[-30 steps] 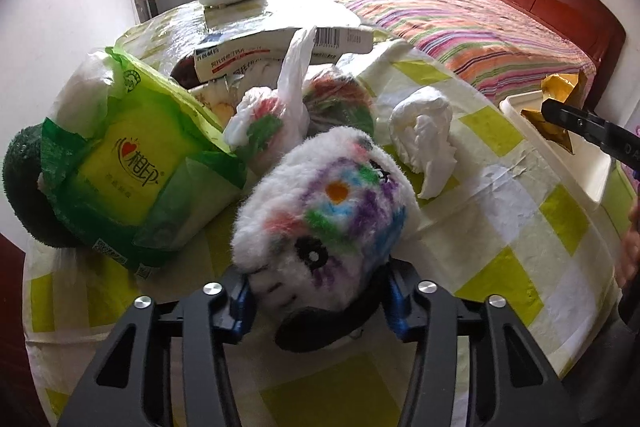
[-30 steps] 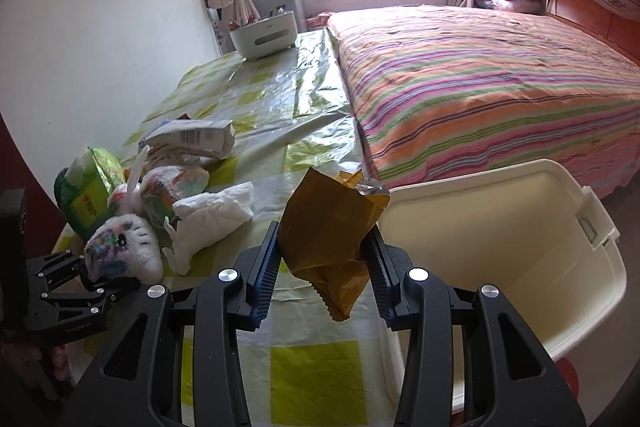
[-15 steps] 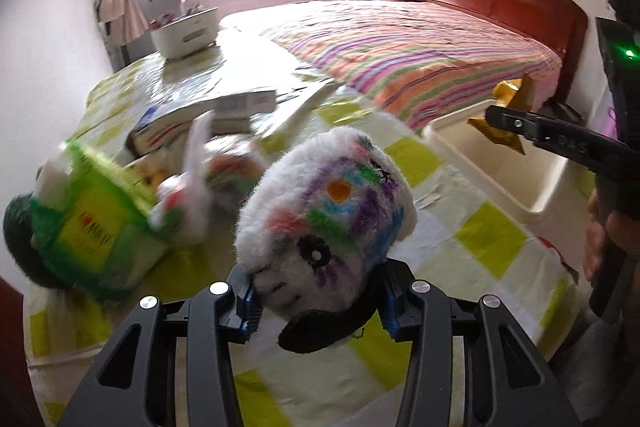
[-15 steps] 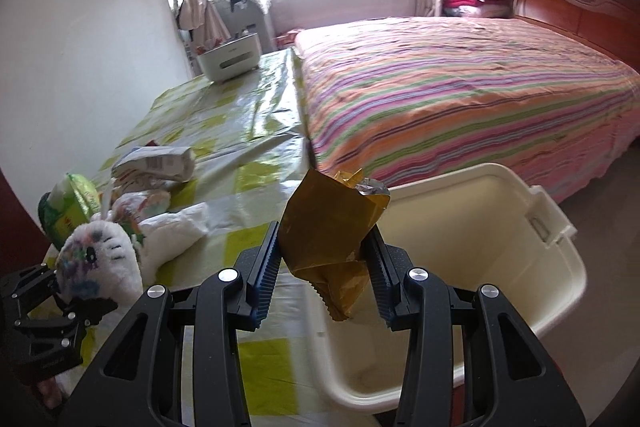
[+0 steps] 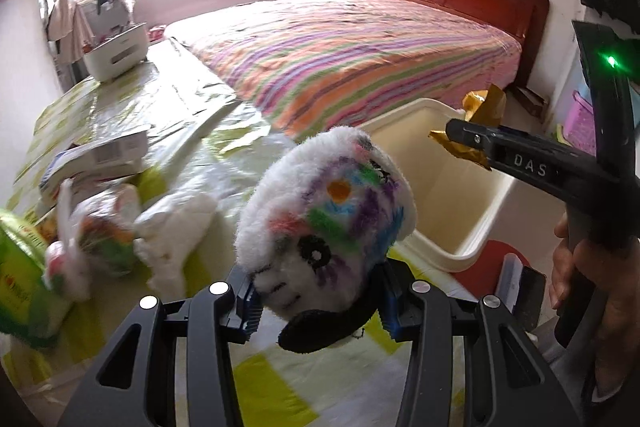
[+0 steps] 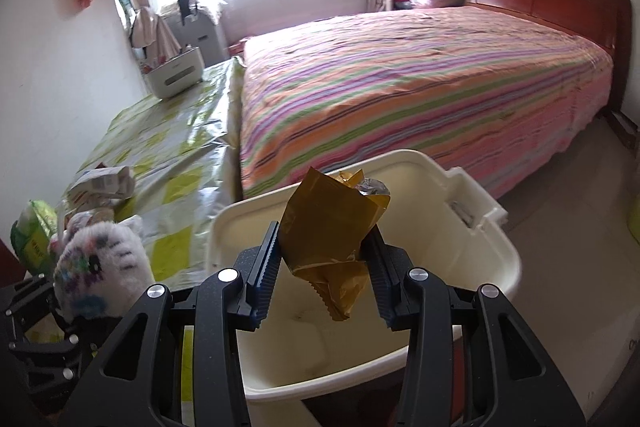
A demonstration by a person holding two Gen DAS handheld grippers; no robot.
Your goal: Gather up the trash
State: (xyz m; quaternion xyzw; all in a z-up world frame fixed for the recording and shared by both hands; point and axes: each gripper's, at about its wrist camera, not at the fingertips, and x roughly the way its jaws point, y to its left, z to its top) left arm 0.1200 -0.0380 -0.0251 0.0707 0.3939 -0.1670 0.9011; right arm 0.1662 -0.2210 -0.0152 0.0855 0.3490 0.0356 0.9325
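Note:
My left gripper is shut on a white plush toy scribbled with colours, held above the table near its right edge. The toy also shows in the right wrist view. My right gripper is shut on a crumpled gold wrapper and holds it over the open cream plastic bin. The bin stands on the floor beside the table. Left on the table lie a crumpled white tissue, a colourful plastic bag, a green tissue pack and a flat carton.
The table wears a yellow-checked plastic cloth. A white container stands at its far end. A bed with a striped cover lies beyond the bin. A red object sits on the floor by the bin.
Both grippers have swung right, toward the bin. The plush toy has been carried toward the table's edge. The gold wrapper has moved from beside the bin to over its opening.

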